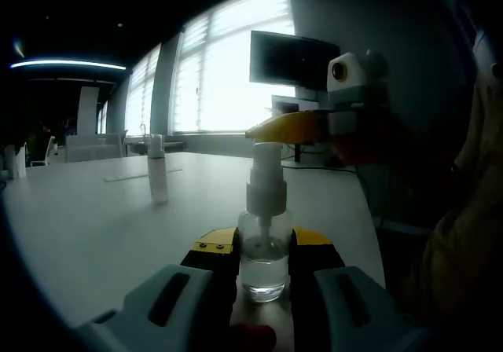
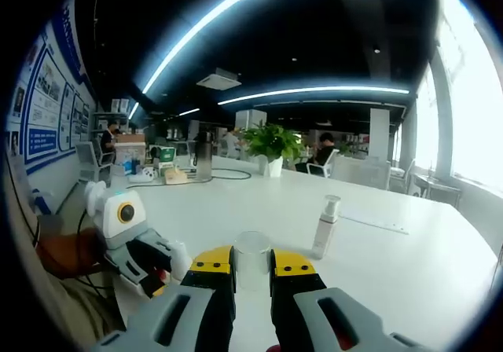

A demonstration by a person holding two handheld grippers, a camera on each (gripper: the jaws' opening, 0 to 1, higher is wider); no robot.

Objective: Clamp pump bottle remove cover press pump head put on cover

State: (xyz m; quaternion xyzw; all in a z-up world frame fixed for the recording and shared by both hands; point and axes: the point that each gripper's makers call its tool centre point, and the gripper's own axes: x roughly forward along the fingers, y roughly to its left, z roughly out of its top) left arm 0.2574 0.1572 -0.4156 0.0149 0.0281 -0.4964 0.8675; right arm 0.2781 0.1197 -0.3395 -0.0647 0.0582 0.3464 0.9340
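My jaws: left pair clamped on the pump bottle, right pair pinching its clear cover.

In the left gripper view my left gripper point(image 1: 263, 258) presses both jaws against the sides of the clear pump bottle point(image 1: 263, 250), which stands upright on the white counter point(image 1: 94, 226) with its white pump head point(image 1: 266, 181) bare. My right gripper point(image 1: 295, 128) reaches in from the right, just above the pump head; I cannot tell whether it touches. In the right gripper view my right gripper point(image 2: 251, 269) holds the cover point(image 2: 251, 259), a clear cap, between its jaws, and my left gripper point(image 2: 145, 258) shows at lower left. A second white pump bottle point(image 2: 324, 225) stands well apart on the counter point(image 2: 393, 265), with a potted plant point(image 2: 271, 146) beyond.
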